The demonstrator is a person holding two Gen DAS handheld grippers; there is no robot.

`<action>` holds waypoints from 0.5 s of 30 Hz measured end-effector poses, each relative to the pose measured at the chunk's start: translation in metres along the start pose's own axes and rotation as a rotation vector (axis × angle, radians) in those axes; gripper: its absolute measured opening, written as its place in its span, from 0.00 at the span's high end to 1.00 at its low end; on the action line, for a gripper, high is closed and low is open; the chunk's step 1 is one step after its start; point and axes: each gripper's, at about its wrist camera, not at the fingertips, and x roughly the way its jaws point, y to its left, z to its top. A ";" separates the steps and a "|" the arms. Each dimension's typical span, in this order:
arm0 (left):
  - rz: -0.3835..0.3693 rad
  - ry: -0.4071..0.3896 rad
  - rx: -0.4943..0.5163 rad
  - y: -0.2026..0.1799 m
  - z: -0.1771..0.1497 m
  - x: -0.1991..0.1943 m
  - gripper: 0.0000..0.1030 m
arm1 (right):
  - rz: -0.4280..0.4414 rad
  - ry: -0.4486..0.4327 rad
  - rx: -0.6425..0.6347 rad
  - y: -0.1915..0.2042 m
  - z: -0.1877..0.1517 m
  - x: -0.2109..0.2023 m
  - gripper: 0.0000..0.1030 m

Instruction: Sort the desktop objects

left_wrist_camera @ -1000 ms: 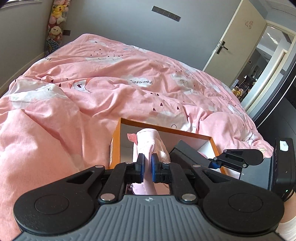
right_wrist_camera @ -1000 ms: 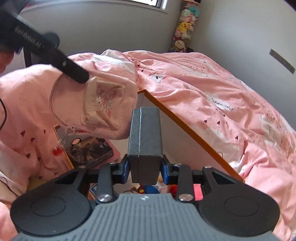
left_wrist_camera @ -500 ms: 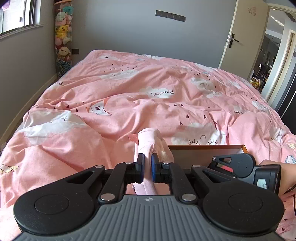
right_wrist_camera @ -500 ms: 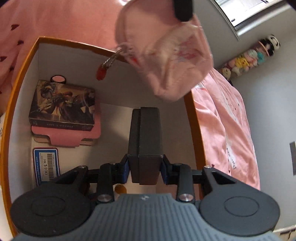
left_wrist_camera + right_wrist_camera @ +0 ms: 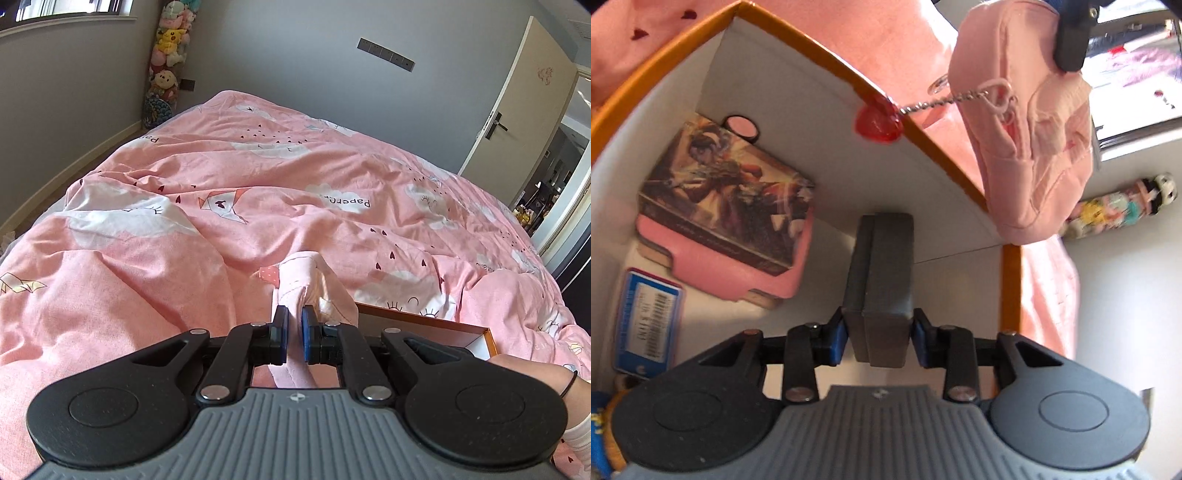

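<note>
The left gripper [image 5: 291, 334] is squeezed tight on a soft pink cloth pouch [image 5: 1030, 122], and the pouch hangs in the air over the far corner of the orange box [image 5: 827, 61]. A twisted little chain with a shiny red charm [image 5: 877, 120] dangles from the pouch near the box rim. The right gripper [image 5: 879, 341] is opening its jaws. A dark gray block [image 5: 881, 280] sits between the blue pads [image 5: 836, 339], and there is a small gap on each side, so the pads do not seem to press on it, though the picture is a bit blurry there. Half a second ago those pads were snug against the block. The block stands inside the box, near the white wall. The box is cardboard, orange outside and white inside. In it lie a flat picture box [image 5: 724, 188] with a painted cover, resting on a smooth pink case [image 5: 738, 273], a round pink thing [image 5: 742, 125] behind them, and a blue card with a barcode [image 5: 646, 321]. All around is a rumpled pink blanket [image 5: 184, 229] with white clouds and tiny hearts.
</note>
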 end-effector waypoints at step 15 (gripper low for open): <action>-0.005 0.023 -0.004 -0.004 -0.003 0.003 0.92 | 0.455 0.104 0.805 -0.096 -0.060 0.016 0.37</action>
